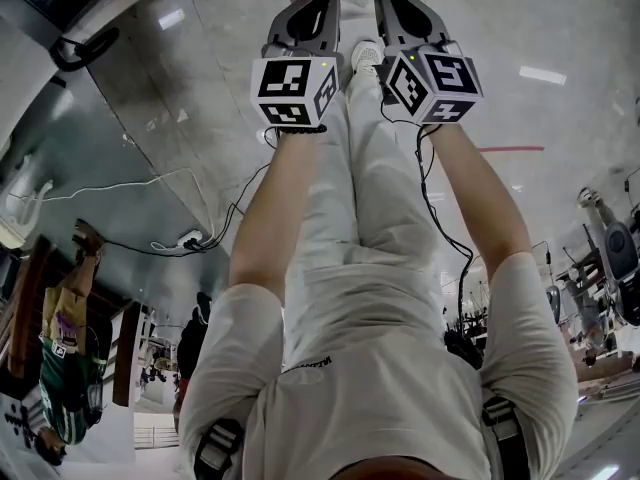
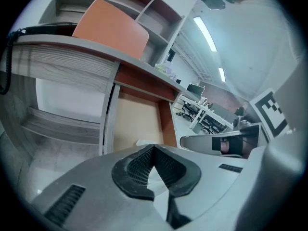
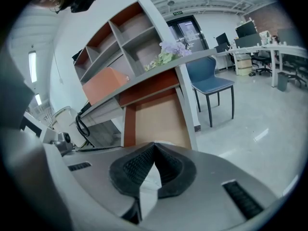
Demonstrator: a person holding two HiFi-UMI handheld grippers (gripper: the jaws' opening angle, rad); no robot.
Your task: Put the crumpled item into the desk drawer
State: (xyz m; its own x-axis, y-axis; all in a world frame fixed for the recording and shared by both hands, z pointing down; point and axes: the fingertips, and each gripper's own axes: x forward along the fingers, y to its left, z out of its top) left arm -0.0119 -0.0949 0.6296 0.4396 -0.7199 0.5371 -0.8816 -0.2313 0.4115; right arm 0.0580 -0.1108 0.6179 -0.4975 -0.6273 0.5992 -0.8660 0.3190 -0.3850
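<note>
Left gripper (image 2: 154, 148) and right gripper (image 3: 155, 145) both clenched on the crumpled white paper (image 3: 150, 179), facing the open drawer (image 3: 161, 121); paper picked up, not yet dropped in.

Crumpled item (image 3: 150, 182) sits between my right fingers (image 3: 136, 169), just before the drawer (image 3: 161, 119). The counter (image 3: 192, 59) is above the drawer, the chair (image 3: 209, 78) to its right.

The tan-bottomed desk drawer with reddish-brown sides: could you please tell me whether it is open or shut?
Open: the tan-bottomed drawer juts out from under the grey desktop, its inside exposed.
</note>
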